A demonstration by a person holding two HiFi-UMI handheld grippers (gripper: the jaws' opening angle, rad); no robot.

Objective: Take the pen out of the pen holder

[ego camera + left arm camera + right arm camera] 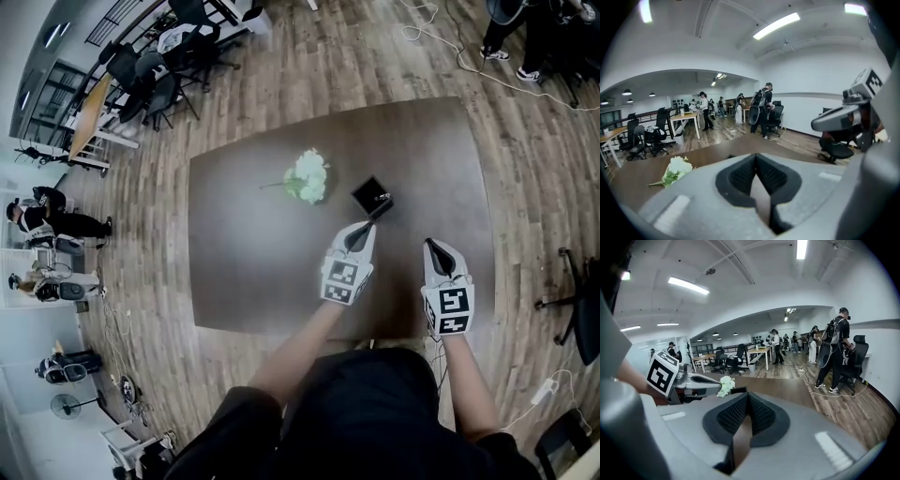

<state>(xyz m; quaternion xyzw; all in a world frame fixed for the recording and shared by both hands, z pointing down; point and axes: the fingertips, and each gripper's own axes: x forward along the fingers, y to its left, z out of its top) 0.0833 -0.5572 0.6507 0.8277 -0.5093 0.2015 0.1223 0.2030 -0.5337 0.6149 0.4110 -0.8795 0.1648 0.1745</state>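
A black square pen holder stands on the brown table, right of the middle. Small pale items show inside it; I cannot make out a pen. My left gripper is shut and empty, its tip just short of the holder's near side. My right gripper hovers further right, jaws together with nothing between them. In the right gripper view the holder peeks over my shut jaws, with the left gripper beside it. The left gripper view shows its own jaws closed and the holder hidden behind them.
A bunch of white flowers lies on the table left of the holder, and shows again as the bunch in the left gripper view. Office chairs, desks and several standing people surround the table. A cable runs across the wooden floor.
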